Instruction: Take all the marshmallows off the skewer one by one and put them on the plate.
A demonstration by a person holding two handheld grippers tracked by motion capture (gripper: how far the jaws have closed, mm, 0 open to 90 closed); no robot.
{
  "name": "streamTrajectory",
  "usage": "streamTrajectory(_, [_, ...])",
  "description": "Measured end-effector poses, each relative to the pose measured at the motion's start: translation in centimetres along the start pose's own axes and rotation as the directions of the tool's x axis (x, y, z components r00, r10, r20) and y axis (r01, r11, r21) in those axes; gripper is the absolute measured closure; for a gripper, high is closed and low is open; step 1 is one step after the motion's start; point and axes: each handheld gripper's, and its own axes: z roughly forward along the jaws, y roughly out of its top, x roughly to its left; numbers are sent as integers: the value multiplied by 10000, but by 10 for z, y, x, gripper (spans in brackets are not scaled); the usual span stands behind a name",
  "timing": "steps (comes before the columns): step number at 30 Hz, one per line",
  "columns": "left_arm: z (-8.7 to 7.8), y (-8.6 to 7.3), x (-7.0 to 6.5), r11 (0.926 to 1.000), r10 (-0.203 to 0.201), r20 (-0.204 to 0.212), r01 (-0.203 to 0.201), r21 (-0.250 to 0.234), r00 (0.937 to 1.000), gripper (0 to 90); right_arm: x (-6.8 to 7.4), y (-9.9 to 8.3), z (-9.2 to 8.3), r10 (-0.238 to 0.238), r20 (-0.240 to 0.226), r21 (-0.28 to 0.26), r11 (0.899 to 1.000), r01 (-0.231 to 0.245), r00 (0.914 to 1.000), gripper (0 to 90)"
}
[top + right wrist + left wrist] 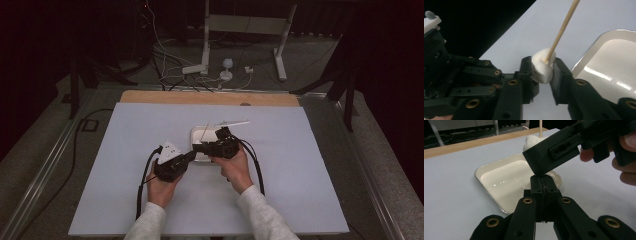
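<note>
Fingers of the right gripper (543, 71) pinch a skewered marshmallow (542, 67); left gripper (543, 185) fingers shut, empty.

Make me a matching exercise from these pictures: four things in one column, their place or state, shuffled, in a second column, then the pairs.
Things:
1. soft white marshmallow
2. thin wooden skewer
3. shallow white square tray
4. left gripper

Places or states:
A. jaws shut with nothing between them
B. squeezed between the jaws of the right gripper
C. lying bare on the light grey table sheet
D. stuck into the marshmallow and rising out of it

Pairs: 1-B, 2-D, 3-C, 4-A
</note>
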Motion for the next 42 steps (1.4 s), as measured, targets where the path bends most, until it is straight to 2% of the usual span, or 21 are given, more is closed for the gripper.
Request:
streamTrajectory(5, [0, 0, -1, 9998, 206, -7, -206, -4, 9998, 900, 0, 2, -6, 5, 17, -281, 9996, -4, 10000, 777])
streamTrajectory(7, [1, -1, -2, 9994, 328, 2, -328, 111, 9995, 900, 0, 3, -9, -3, 94, -346, 9994, 7, 10000, 779])
streamTrajectory(8, [2, -2, -2, 9982, 499, -110, -495, 335, 9987, 900, -1, 4, -11, 31, 102, -420, 9991, -27, 9999, 782])
streamTrajectory(9, [3, -4, -3, 9971, 639, -134, -633, 426, 9979, 900, -2, 5, -15, 105, 226, -718, 9974, -88, 9997, 786])
streamTrajectory(12, [4, -8, -2, 9977, 537, 20, -537, 424, 9986, 900, -11, 14, -33, 497, 90, -1325, 9900, -480, 9987, 790])
streamTrajectory(16, [5, -4, -7, 9965, 767, 123, -771, 327, 9970, 900, -12, 20, -46, 157, 360, -1242, 9922, -112, 9992, 790])
streamTrajectory(18, [6, -6, -6, 9945, 914, 12, -914, 519, 9958, 900, -13, 22, -50, 108, 443, -1400, 9901, -45, 9990, 793])
streamTrajectory(21, [6, -12, 0, 9924, 851, -355, -816, 922, 9957, 900, -18, 28, -64, 355, 463, -1987, 9797, -256, 9983, 802])
streamTrajectory(23, [5, -15, 7, 9961, 347, -406, -313, 827, 9986, 900, -21, 33, -79, 486, 432, -2393, 9702, -369, 9979, 804])
streamTrajectory(26, [2, -12, 9, 9982, 163, -407, -139, 587, 9990, 900, -22, 37, -93, 150, 869, -2265, 9740, 51, 9961, 803])
streamTrajectory(29, [1, -11, 8, 9986, 149, -366, -131, 507, 9992, 900, -23, 36, -95, 26, 1034, -2198, 9753, 203, 9946, 799])
streamTrajectory(35, [0, -10, 10, 9993, -45, -328, 57, 367, 9995, 900, -28, 30, -85, -138, 1455, -1781, 9832, 399, 9893, 789])
streamTrajectory(42, [-2, -8, 12, 9994, -294, -274, 298, 167, 9992, 900, -37, 22, -71, -100, 1767, -1395, 9896, 351, 9842, 781])
